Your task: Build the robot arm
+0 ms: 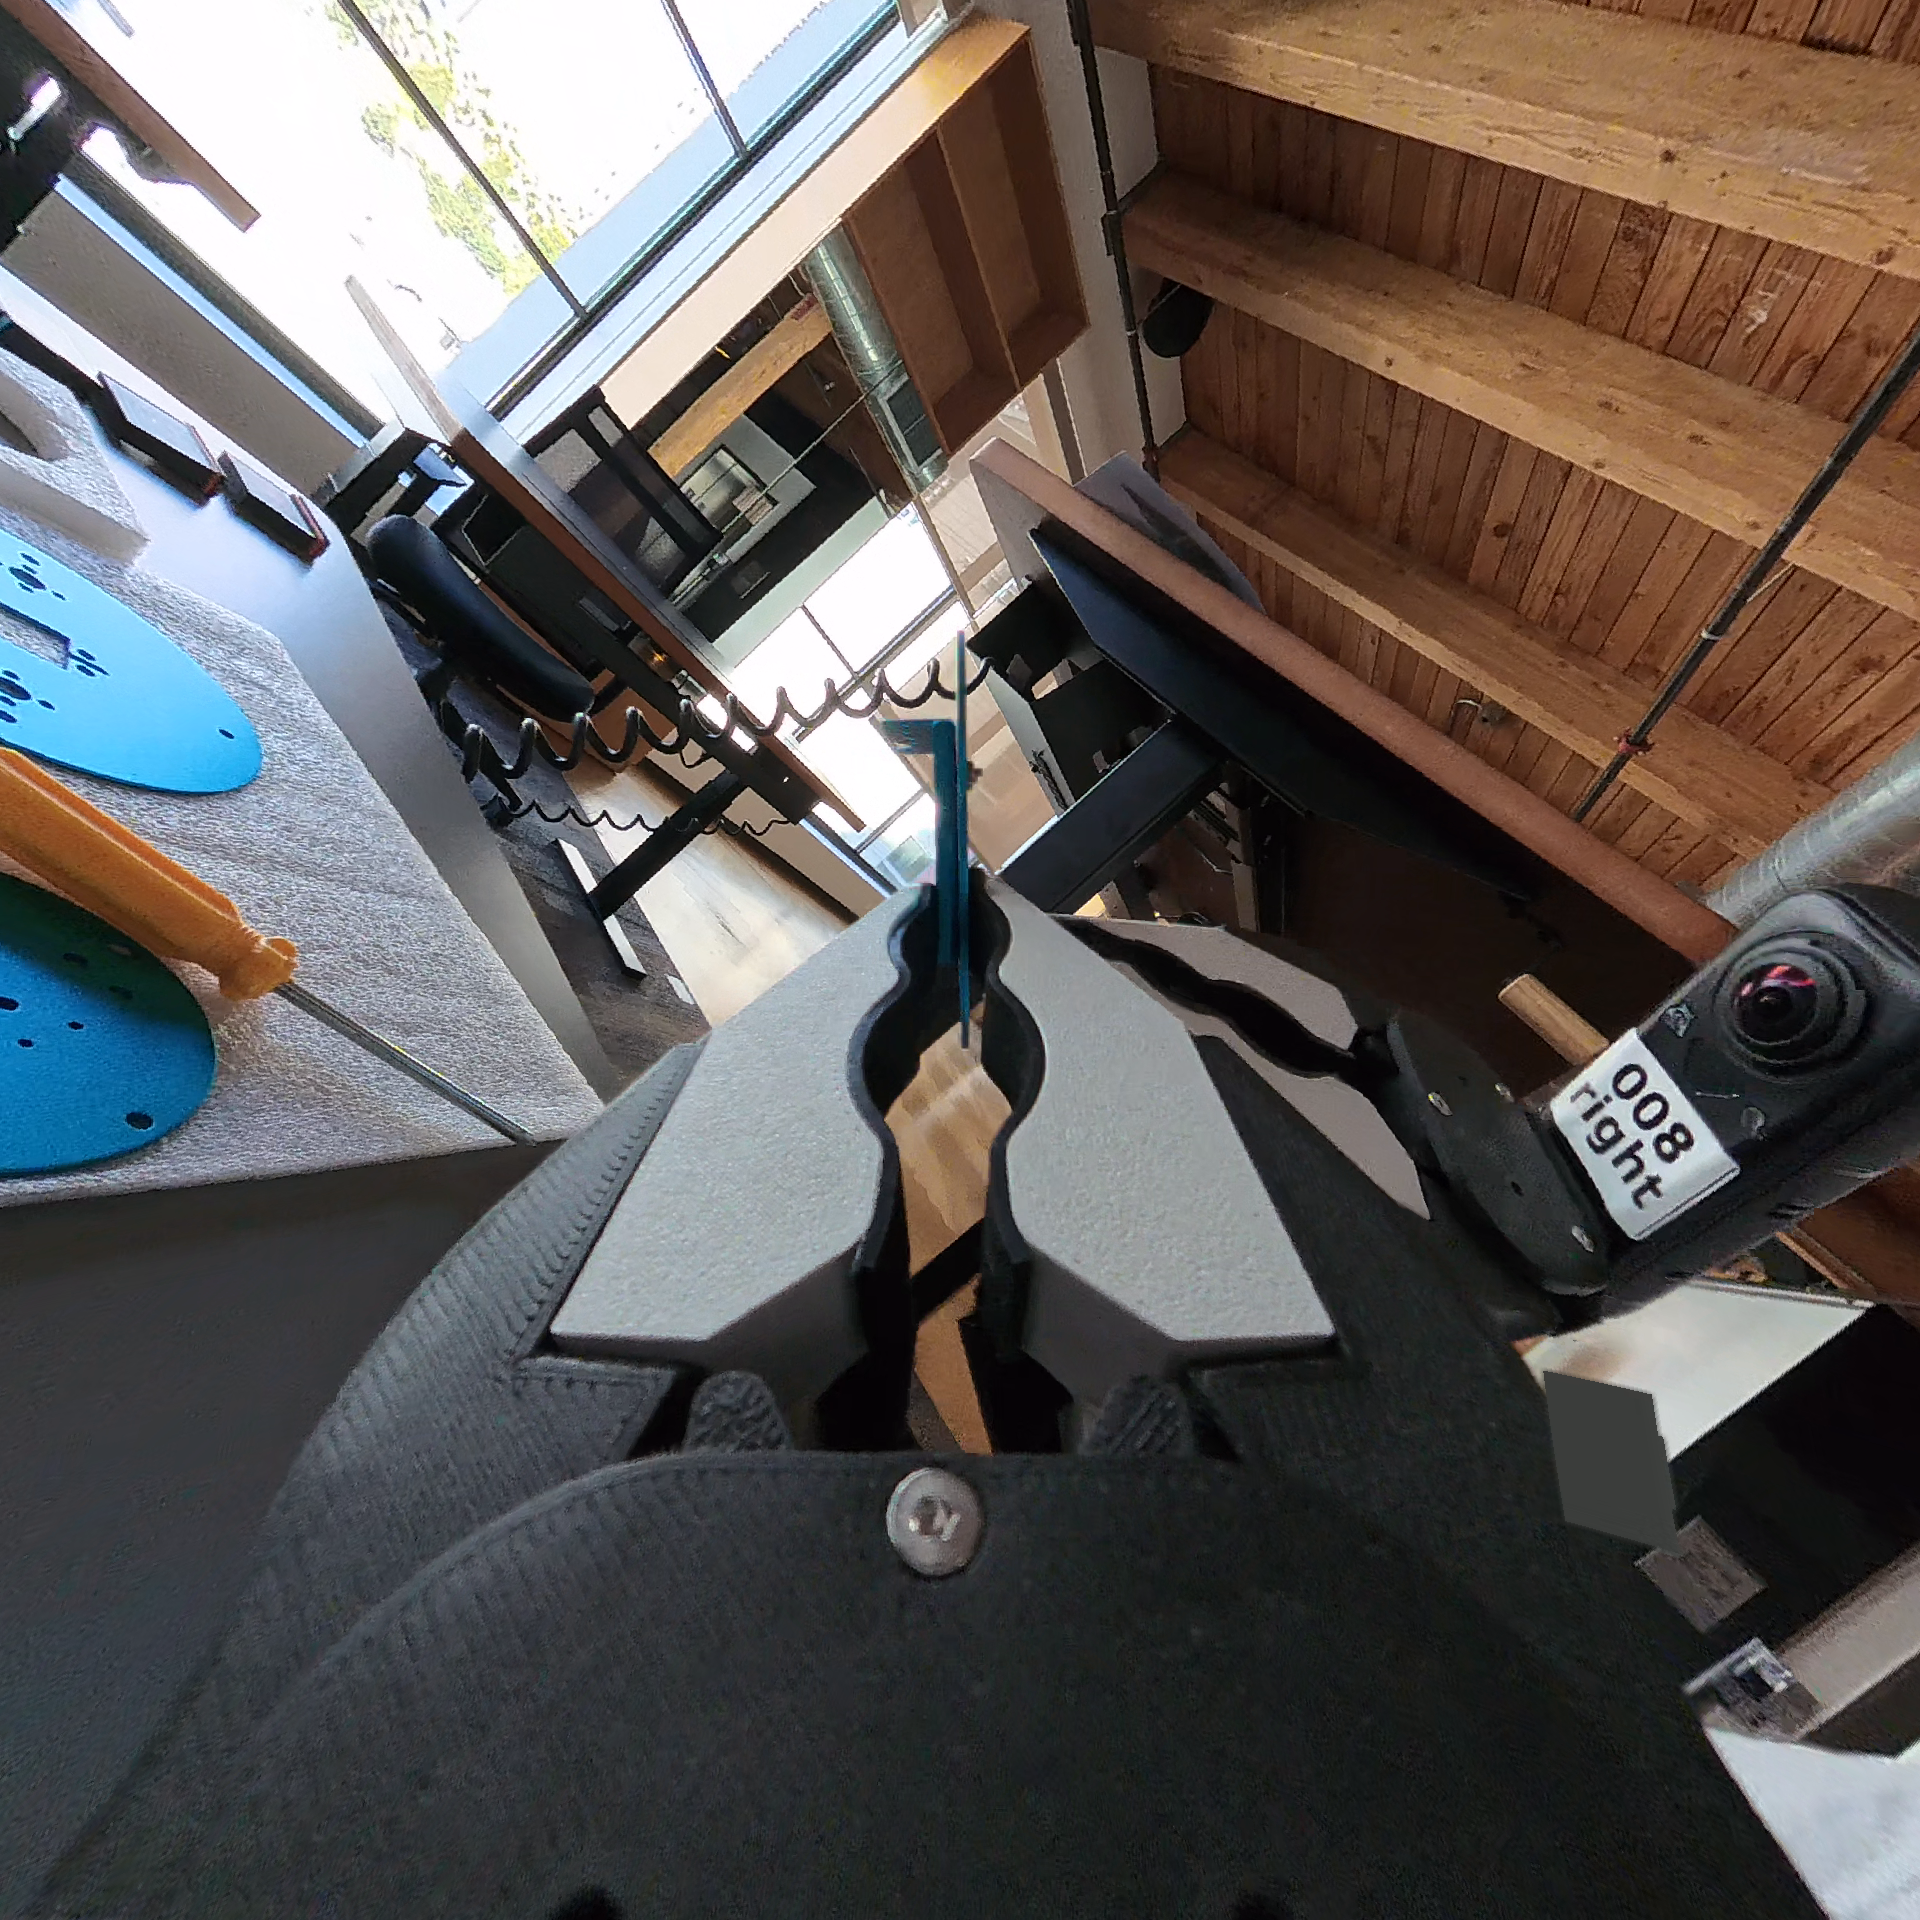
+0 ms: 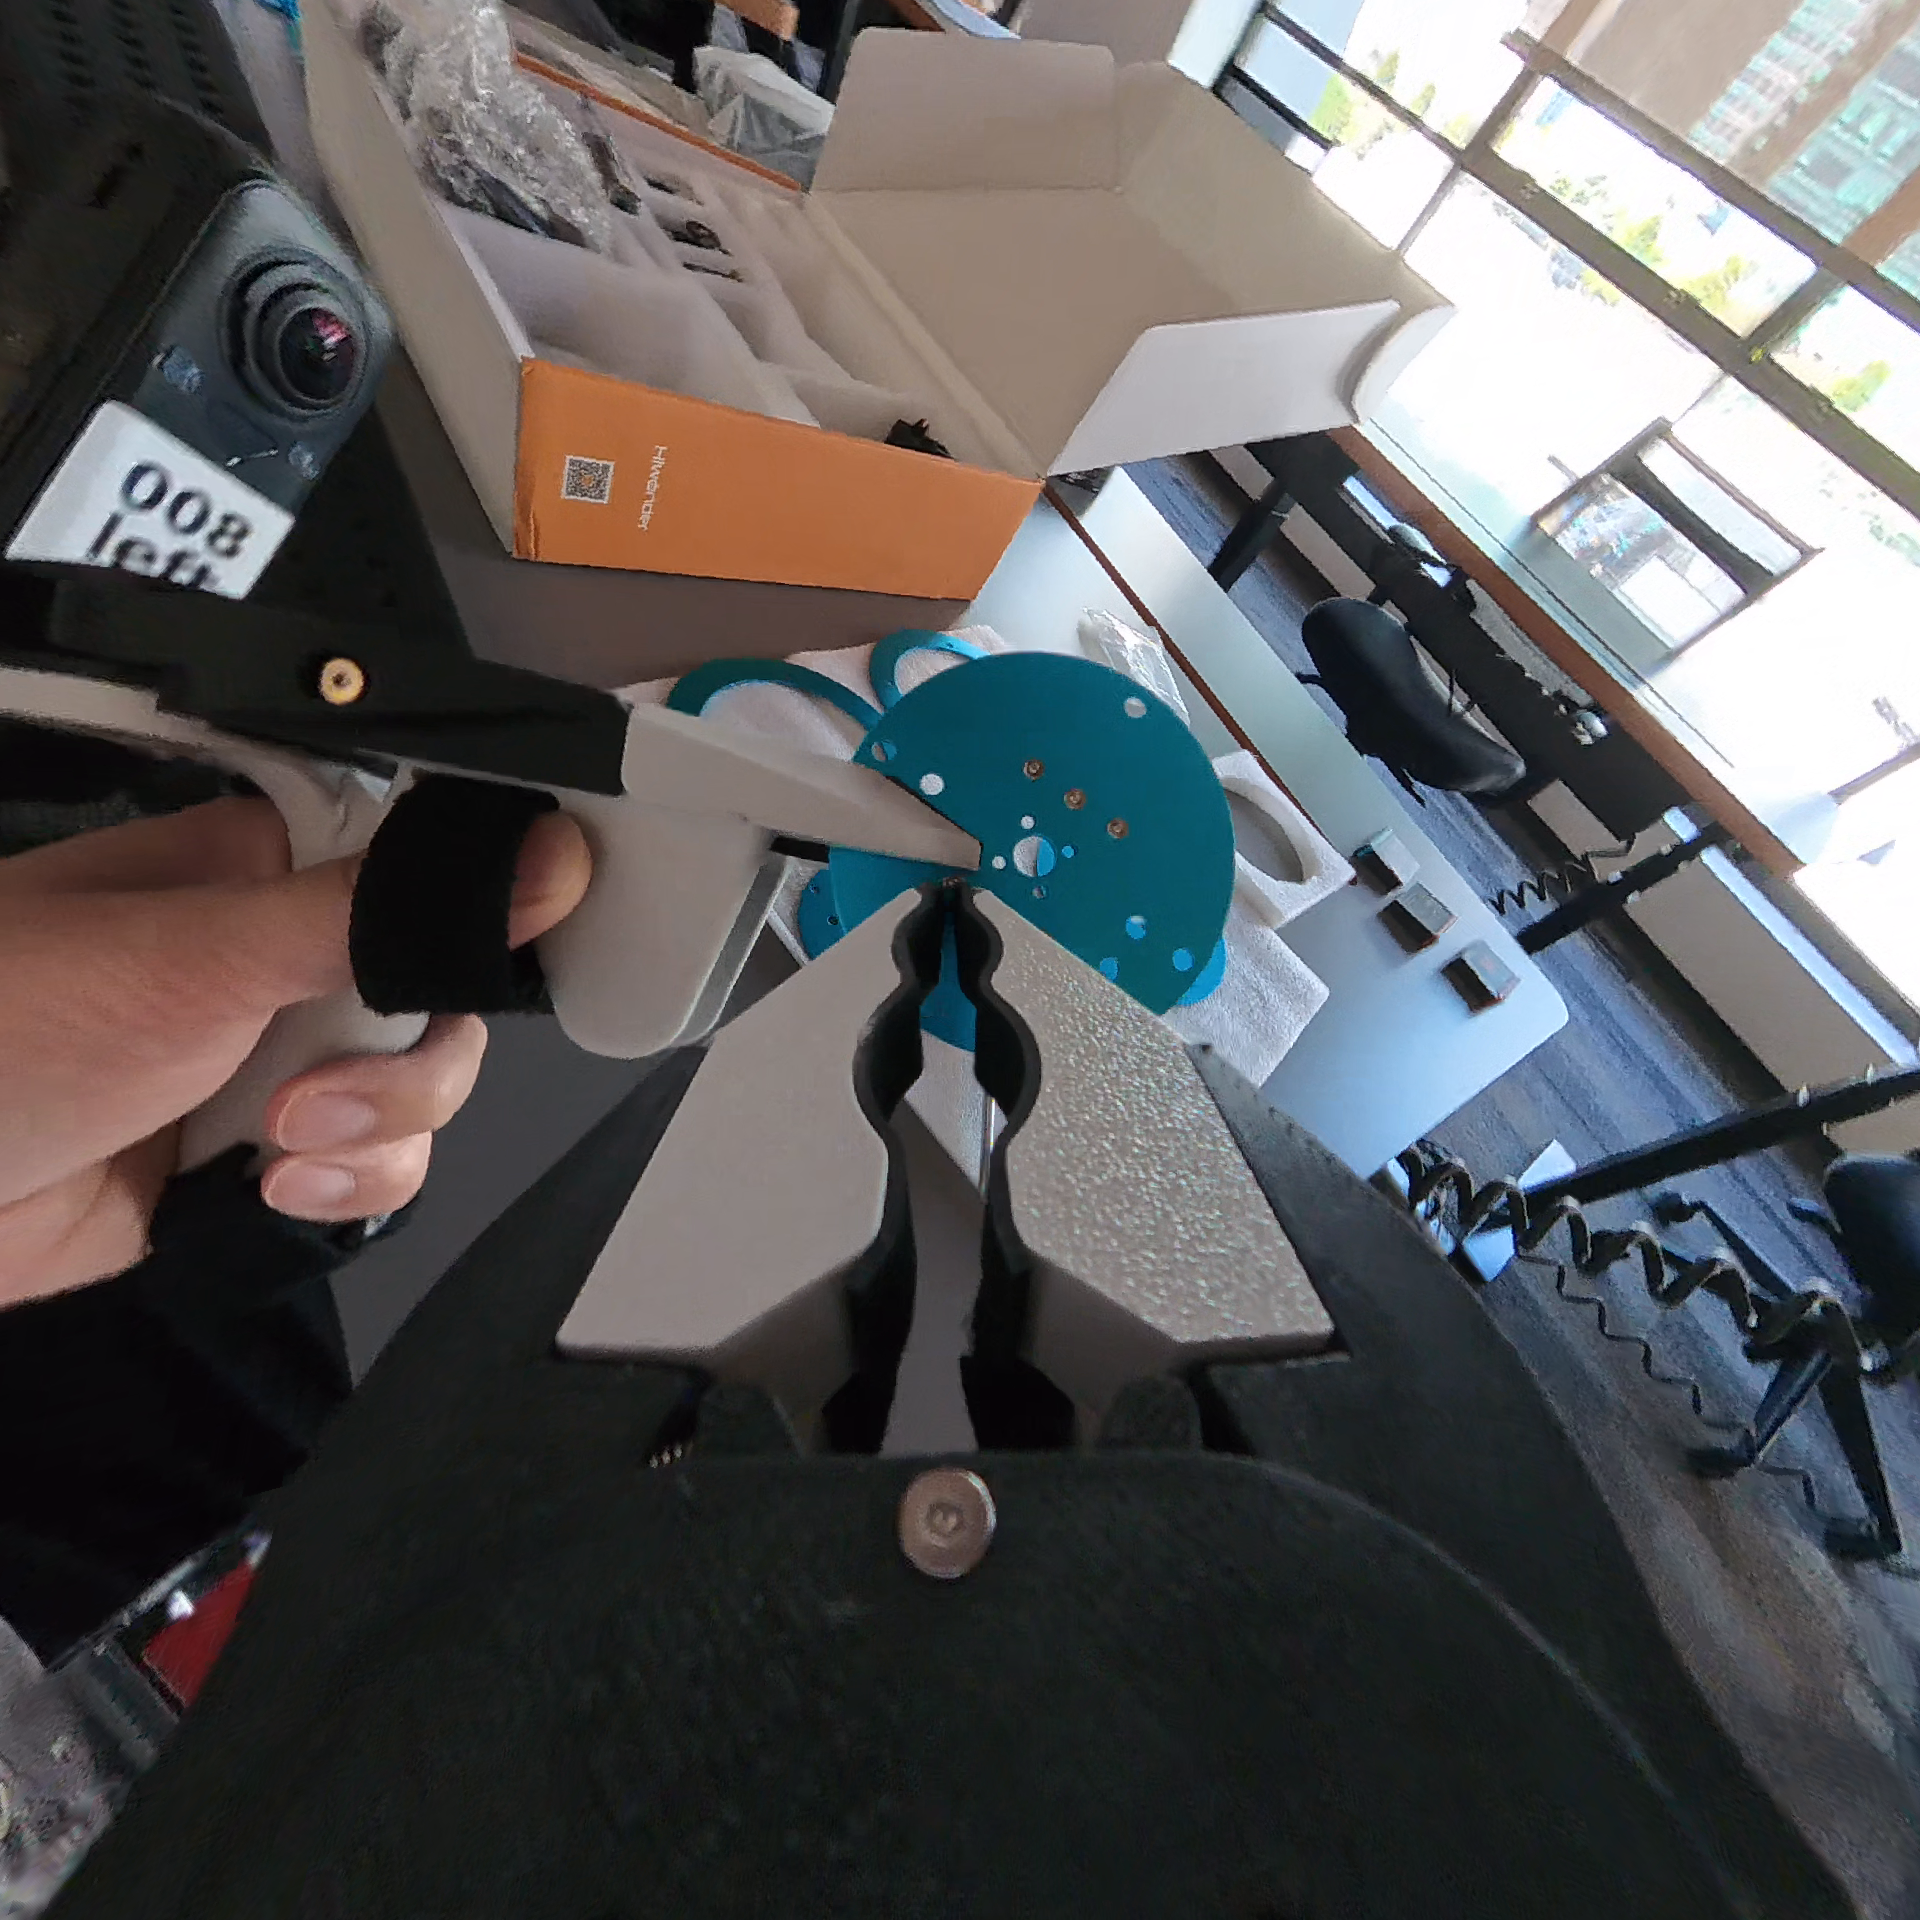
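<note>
My left gripper (image 1: 954,896) is shut on a thin teal metal plate (image 1: 948,810), which I see edge-on, standing up between the fingertips. In the right wrist view the plate (image 2: 1101,821) is a half-disc with several holes and three brass inserts. The left gripper (image 2: 951,840), held by a hand, pinches it at its straight edge. My right gripper (image 2: 948,902) is shut on a thin metal rod (image 2: 987,1132). The rod's tip meets the plate just below the left fingertips. What the rod belongs to is hidden.
An orange-handled screwdriver (image 1: 135,868) and more teal plates (image 1: 114,686) lie on white foam (image 1: 343,862) at the left. An open orange box (image 2: 769,499) with foam compartments stands behind. Small dark blocks (image 2: 1415,916) sit on the table (image 2: 1382,1081). Chairs and desks stand beyond. The tips of both grippers are at nearly the same place.
</note>
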Demonstrator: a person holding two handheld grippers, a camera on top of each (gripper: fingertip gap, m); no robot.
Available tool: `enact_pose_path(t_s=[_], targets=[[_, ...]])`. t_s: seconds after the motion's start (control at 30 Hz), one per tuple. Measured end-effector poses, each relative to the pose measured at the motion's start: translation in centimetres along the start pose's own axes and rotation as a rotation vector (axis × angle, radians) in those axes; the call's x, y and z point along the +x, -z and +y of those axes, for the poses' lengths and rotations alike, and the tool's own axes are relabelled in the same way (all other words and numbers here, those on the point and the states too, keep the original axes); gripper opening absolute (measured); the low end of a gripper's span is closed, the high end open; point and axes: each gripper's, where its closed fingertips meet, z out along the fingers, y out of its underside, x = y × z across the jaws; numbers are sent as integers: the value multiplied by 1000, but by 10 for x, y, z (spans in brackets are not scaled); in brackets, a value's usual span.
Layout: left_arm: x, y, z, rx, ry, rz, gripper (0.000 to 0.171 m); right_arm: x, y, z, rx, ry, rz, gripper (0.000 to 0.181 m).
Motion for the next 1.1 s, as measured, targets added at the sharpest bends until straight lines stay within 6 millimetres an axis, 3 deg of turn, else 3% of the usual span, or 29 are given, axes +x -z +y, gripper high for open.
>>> enact_pose_path(t_s=[0.17, 0.3, 0.93, 1.1], targets=[[8, 1, -2, 0, 1, 23, 3, 3, 9, -7, 53, 142, -84, 12], [14, -1, -2, 1, 34, 51, 3, -3, 16, -16, 134, 94, -154, 12], [27, -2, -2, 2, 41, 82, 3, -6, 22, -20, 167, 217, -8, 24], [27, -1, -2, 4, 40, 86, 3, -7, 21, -18, 141, 157, -21, 29]])
